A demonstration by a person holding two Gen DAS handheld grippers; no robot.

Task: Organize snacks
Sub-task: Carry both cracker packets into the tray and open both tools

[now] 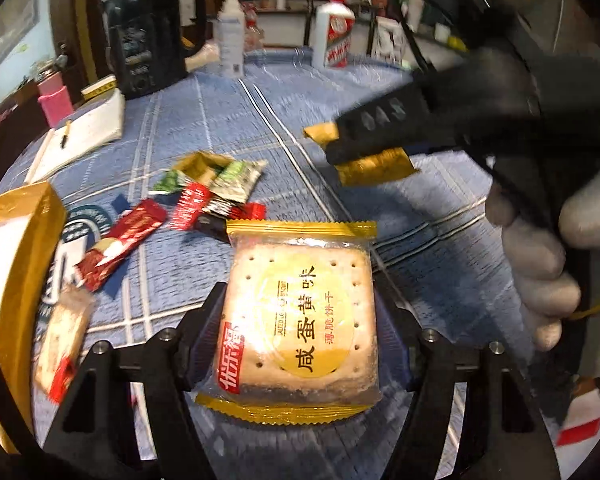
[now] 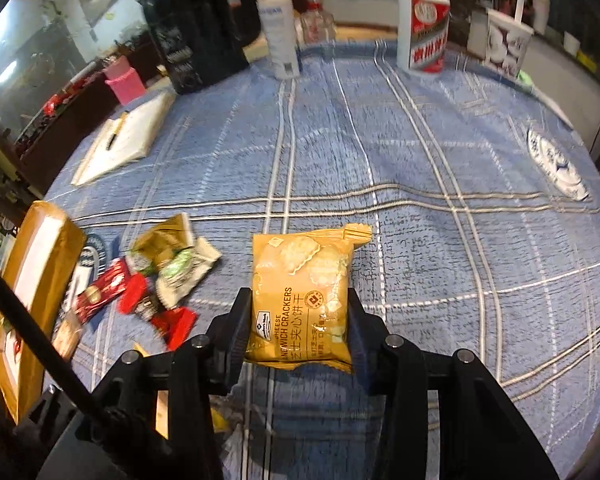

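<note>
Cracker pack [image 2: 300,304] long axis along right hand-held gripper [image 2: 298,308] fingers.

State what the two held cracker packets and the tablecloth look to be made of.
Salted egg cracker packet: thin plastic film, clear and glossy with glare.
Cheese cracker packet: opaque yellow film, likely plastic, crinkled with crimped ends.
Tablecloth: woven fabric, matte, visible thread texture.

The left tool [image 1: 300,312] points steeply downward with both fingers pressed against the sides of a clear-wrapped biscuit packet [image 1: 300,312], while the right tool [image 2: 300,312], likewise angled down and carried by a white-gloved hand [image 1: 540,264], is clamped on a yellow cracker packet [image 2: 300,300].
</note>
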